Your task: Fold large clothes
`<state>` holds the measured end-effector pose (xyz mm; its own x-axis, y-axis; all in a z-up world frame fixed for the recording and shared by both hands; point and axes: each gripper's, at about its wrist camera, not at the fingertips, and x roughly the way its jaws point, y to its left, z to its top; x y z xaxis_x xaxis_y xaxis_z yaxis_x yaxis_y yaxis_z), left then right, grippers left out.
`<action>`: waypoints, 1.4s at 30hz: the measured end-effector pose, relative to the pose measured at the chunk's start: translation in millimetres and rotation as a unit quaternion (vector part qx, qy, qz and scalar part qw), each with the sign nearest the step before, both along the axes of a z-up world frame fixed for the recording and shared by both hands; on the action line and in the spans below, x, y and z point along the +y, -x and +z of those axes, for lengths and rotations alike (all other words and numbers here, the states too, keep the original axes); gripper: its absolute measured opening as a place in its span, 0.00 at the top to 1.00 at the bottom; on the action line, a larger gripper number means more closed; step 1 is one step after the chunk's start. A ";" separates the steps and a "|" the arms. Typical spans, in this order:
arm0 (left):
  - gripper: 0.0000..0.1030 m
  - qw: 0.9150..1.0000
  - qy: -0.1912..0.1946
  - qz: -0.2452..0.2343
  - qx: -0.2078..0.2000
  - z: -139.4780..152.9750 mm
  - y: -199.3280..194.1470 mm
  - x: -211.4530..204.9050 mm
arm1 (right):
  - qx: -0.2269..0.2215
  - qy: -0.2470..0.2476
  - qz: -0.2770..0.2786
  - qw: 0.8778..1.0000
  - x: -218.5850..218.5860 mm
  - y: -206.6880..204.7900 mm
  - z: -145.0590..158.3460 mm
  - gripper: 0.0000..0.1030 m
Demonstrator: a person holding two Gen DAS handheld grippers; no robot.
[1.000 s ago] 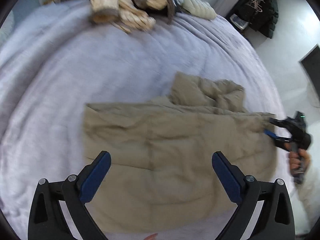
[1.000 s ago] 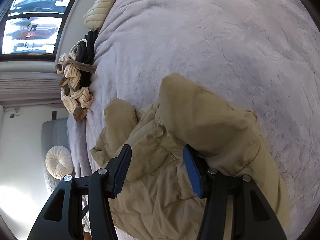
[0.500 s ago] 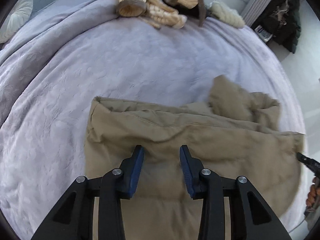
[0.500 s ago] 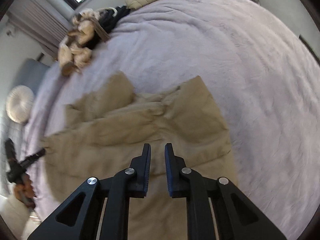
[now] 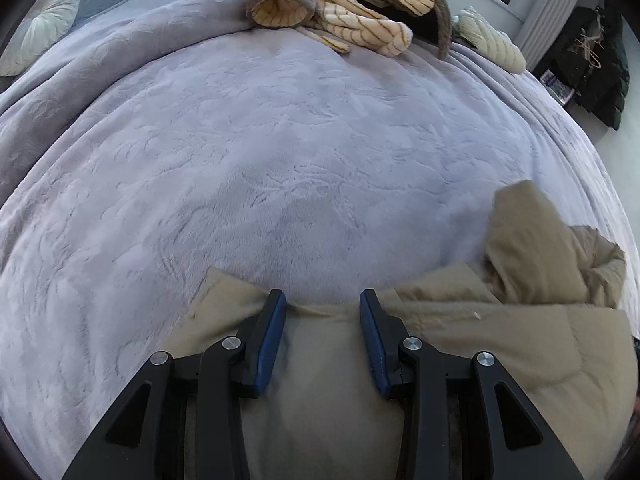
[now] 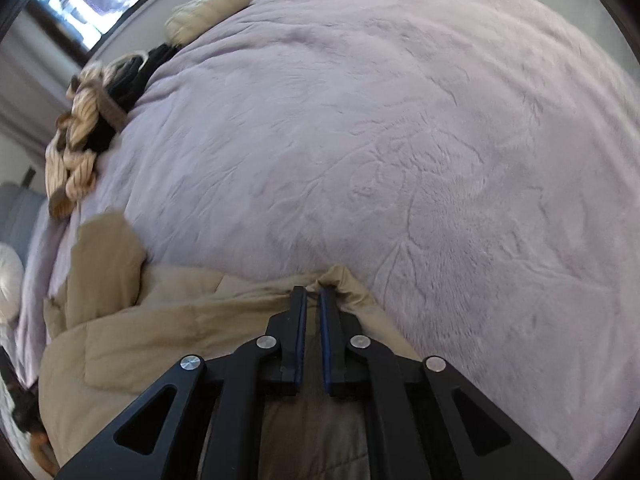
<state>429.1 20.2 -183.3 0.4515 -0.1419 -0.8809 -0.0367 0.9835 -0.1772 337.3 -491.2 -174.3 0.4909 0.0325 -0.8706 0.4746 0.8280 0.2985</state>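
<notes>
A tan padded coat [image 5: 500, 328] lies on the lilac bedspread [image 5: 280, 140]. In the left wrist view my left gripper [image 5: 322, 300] sits over the coat's far edge with a bunch of fabric between its blue pads, jaws partly closed. The coat's hood or sleeve [image 5: 532, 240] sticks up at the right. In the right wrist view my right gripper [image 6: 314, 292] is nearly closed on the coat's [image 6: 160, 328] far edge, with a fold of fabric pinched at its tips.
A heap of striped cream and brown clothes [image 5: 344, 4] and a cream cushion [image 5: 492, 44] lie at the bed's far end. A round pale cushion [image 5: 40, 28] is at the far left. Dark hanging clothes [image 5: 592, 64] are at the right, past the bed's edge.
Both grippers have moved forward to the coat's far edge. The left gripper went from wide open to closed on fabric; the right gripper closed on the edge too.
</notes>
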 end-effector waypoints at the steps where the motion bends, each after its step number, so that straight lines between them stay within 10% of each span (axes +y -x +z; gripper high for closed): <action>1: 0.60 1.000 -0.001 0.005 -0.001 -2.9 -2.4 -0.1 | -0.004 0.000 -0.001 1.000 -0.1 -0.2 -1.9 0.97; 10: 0.60 0.999 -0.005 0.040 0.012 19.6 3.0 13.4 | -0.003 0.011 -0.011 1.000 9.0 2.7 19.3 0.92; 13: 0.50 0.999 0.001 0.039 0.009 45.4 29.3 24.5 | -0.014 0.008 -0.013 1.000 17.2 19.1 42.7 0.88; 18: 0.21 1.000 0.007 0.020 -0.002 78.7 94.6 38.8 | -0.044 0.000 -0.009 0.999 39.4 66.2 79.5 0.50; 25: 0.00 0.999 0.027 0.035 0.001 80.0 179.3 50.2 | -0.052 -0.039 0.007 0.998 75.6 140.0 98.7 0.34; 34: 0.00 0.986 0.130 0.059 0.081 41.2 227.0 59.0 | -0.041 -0.188 -0.012 0.981 89.1 211.2 59.1 0.00; 37: 0.00 0.984 0.123 0.103 0.073 34.6 233.4 74.0 | -0.030 -0.235 -0.030 0.971 86.1 223.4 39.5 0.00; 42: 0.00 0.963 0.221 0.113 0.102 4.5 233.0 84.5 | -0.032 -0.285 -0.046 0.957 75.9 229.2 15.0 0.00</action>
<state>196.0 104.7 -178.7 0.3390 -0.4410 -0.8310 -0.3193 0.7770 -0.5426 108.2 -415.2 -159.3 0.5653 0.4484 -0.6924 0.5033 0.4775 0.7202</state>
